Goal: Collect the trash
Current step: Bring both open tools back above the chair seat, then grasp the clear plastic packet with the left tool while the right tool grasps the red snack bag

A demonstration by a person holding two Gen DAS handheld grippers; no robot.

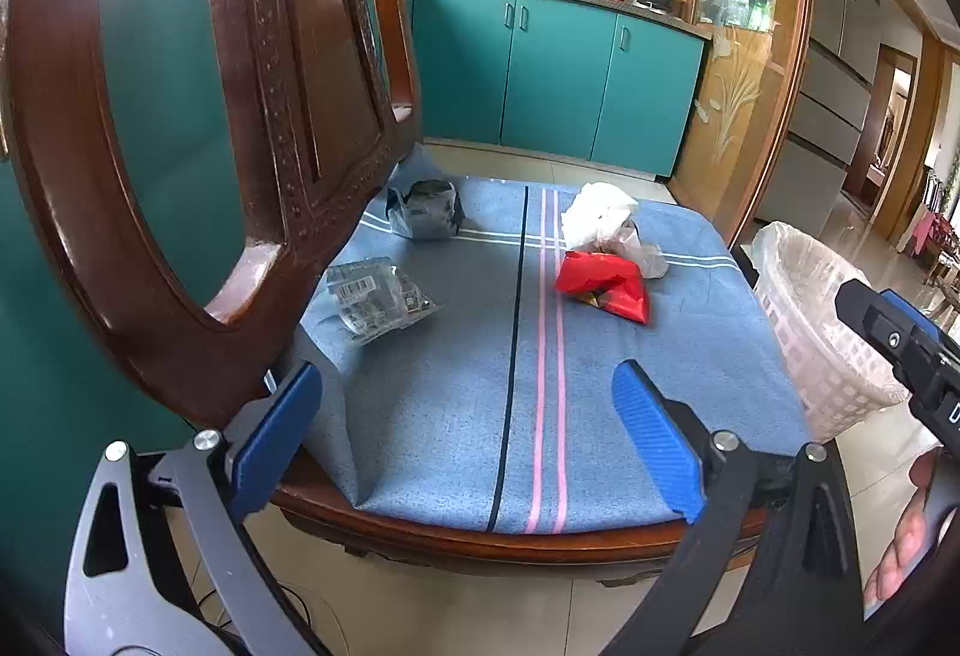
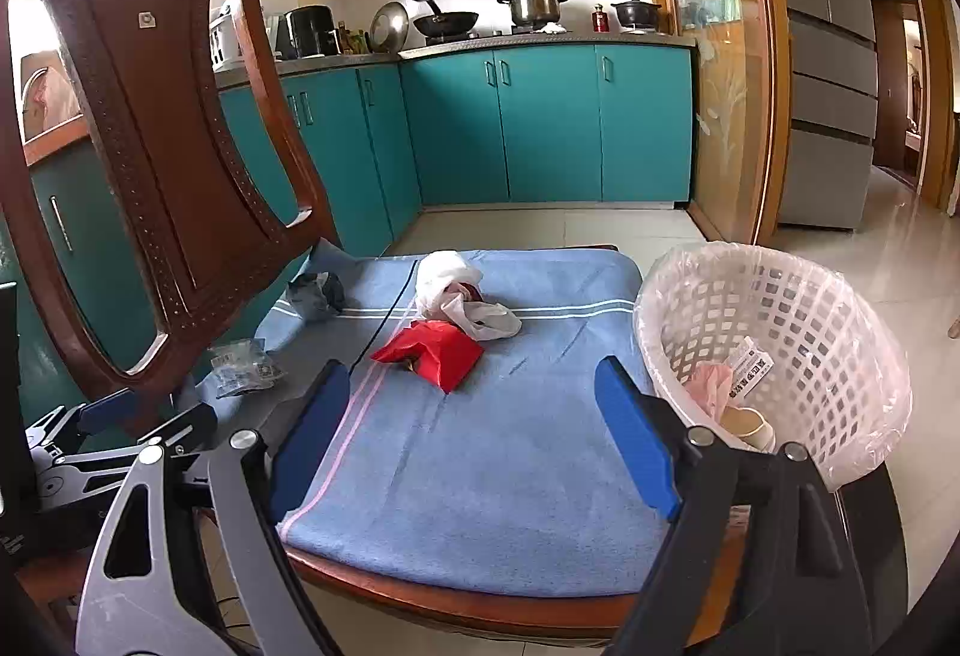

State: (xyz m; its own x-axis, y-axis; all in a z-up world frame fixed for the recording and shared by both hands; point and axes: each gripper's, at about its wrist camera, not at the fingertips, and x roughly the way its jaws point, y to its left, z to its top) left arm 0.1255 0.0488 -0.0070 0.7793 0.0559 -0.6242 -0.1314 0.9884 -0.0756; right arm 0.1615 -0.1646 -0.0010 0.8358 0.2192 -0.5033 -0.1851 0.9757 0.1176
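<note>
On a chair seat covered by a blue striped cloth (image 1: 456,404) (image 2: 510,452) lie a red wrapper (image 1: 603,284) (image 2: 435,353), crumpled white tissue and plastic (image 1: 606,224) (image 2: 462,296), a grey crumpled bag (image 1: 423,209) (image 2: 315,296) and a clear barcode packet (image 1: 375,299) (image 2: 243,368). A white lined basket (image 1: 816,338) (image 2: 774,350) stands right of the seat with some trash inside. My left gripper (image 1: 468,434) is open and empty over the seat's front. My right gripper (image 2: 474,440) is open and empty, near the front edge.
The carved wooden chair back (image 1: 258,116) (image 2: 162,164) rises at the left, close to the clear packet. Teal kitchen cabinets (image 1: 558,74) (image 2: 540,122) stand behind, with pots on the counter. Tiled floor and a grey fridge (image 2: 834,86) lie to the right.
</note>
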